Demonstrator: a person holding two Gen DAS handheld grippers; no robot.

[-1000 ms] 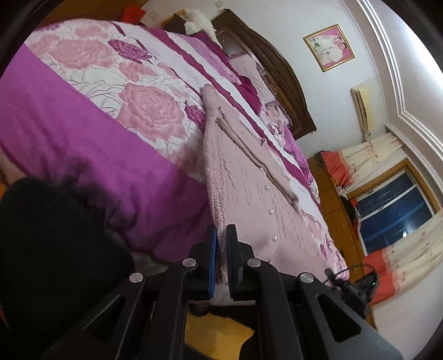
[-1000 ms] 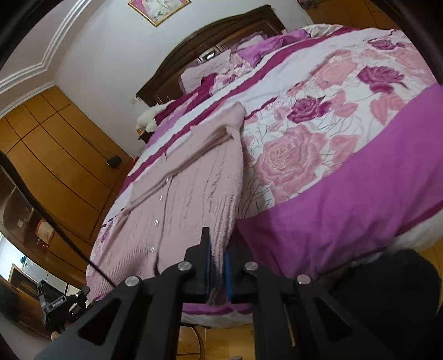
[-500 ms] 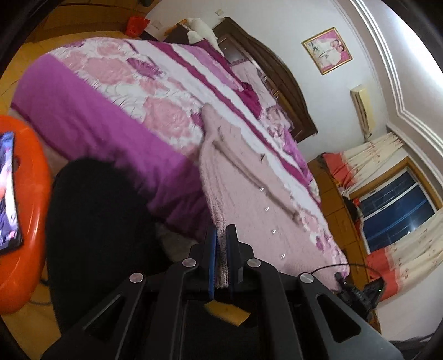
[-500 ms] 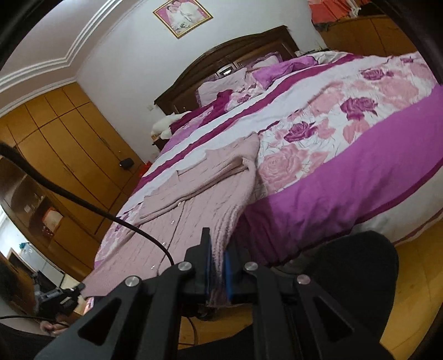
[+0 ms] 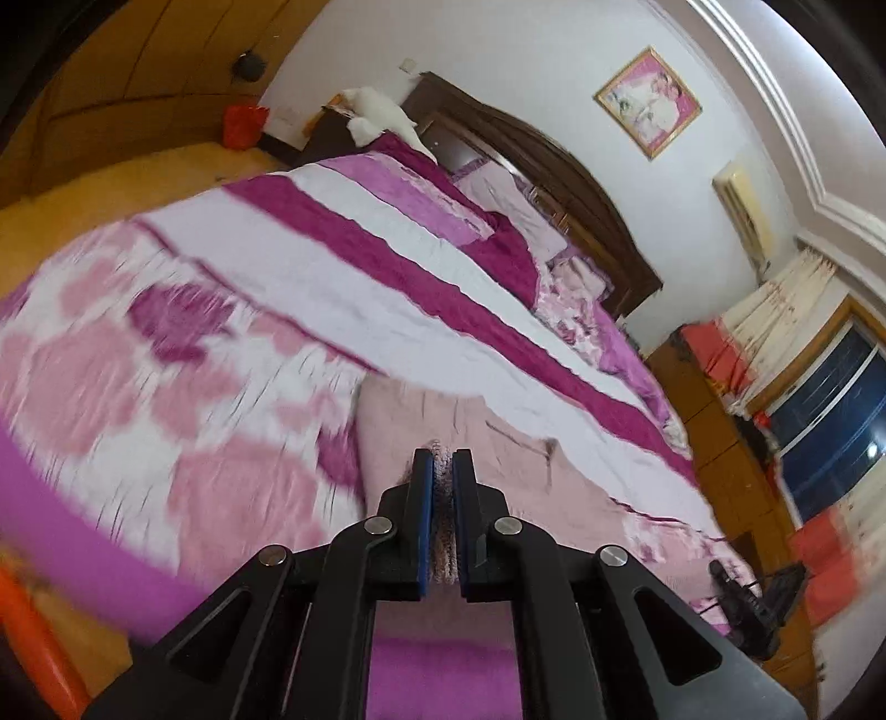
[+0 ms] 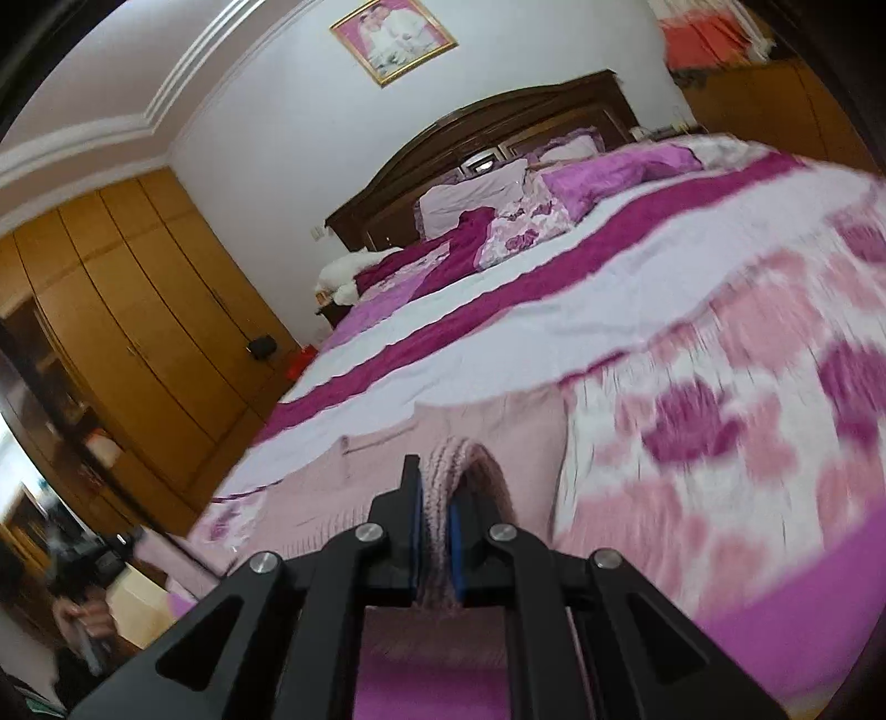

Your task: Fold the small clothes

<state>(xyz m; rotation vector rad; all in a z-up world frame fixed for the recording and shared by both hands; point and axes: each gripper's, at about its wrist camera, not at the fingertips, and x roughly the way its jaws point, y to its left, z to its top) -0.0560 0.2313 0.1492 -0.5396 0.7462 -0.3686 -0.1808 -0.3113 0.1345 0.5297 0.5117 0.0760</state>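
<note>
While both tongs pinch the knitted hem, the pink cardigan (image 5: 476, 443) can be carried over as one straight edge, likely to fold it in half. Left gripper (image 5: 442, 471) is clamped on the knit; right gripper (image 6: 434, 487) likewise. Beyond the fingertips, the rest of the cardigan lies flat on the floral bedspread (image 5: 183, 387), near its foot edge

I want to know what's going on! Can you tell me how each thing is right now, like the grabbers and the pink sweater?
Left gripper: shut on the sweater's knit edge.
Right gripper: shut on the sweater's knit edge.
Sweater: lying on the bed, near edge lifted and looped over.
Bed: made, floral cover on.
Wardrobe: doors shut.
Picture: hanging on the wall.
</note>
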